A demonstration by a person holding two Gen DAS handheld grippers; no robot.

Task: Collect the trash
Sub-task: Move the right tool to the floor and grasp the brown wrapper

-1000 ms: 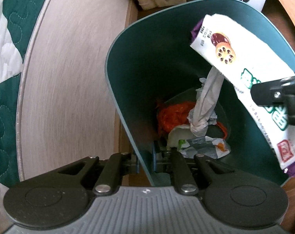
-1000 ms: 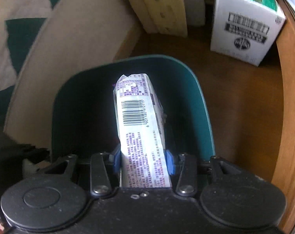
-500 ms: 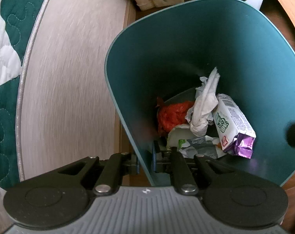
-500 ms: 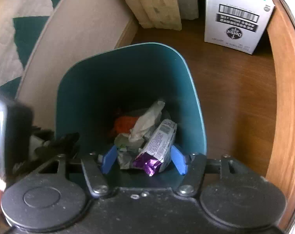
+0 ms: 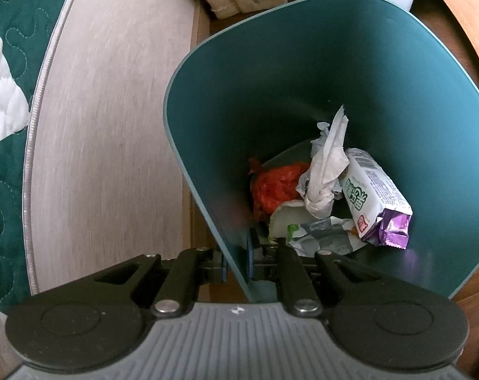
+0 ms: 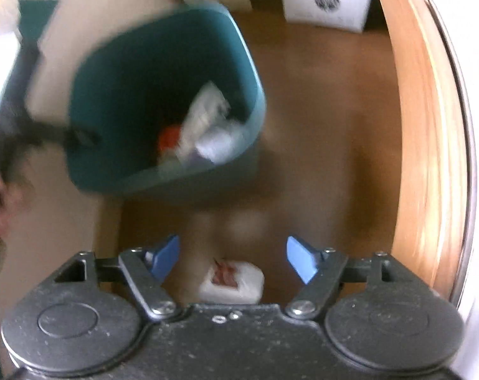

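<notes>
Lying in bin [image 5: 207,95], wrapper [image 5: 375,202] purple-end nearest.

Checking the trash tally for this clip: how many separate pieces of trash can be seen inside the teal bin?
5: an orange bag at the left, a twisted white tissue in the middle, a purple-ended snack pack at the right, a white scrap and a crumpled wrapper nearest; more may lie underneath.

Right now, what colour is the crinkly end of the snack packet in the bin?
Shiny purple; the snack packet shows best in the left wrist view.

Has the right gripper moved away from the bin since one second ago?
Yes. The right gripper has backed off the bin, now over floor, jaws opening, empty.
</notes>
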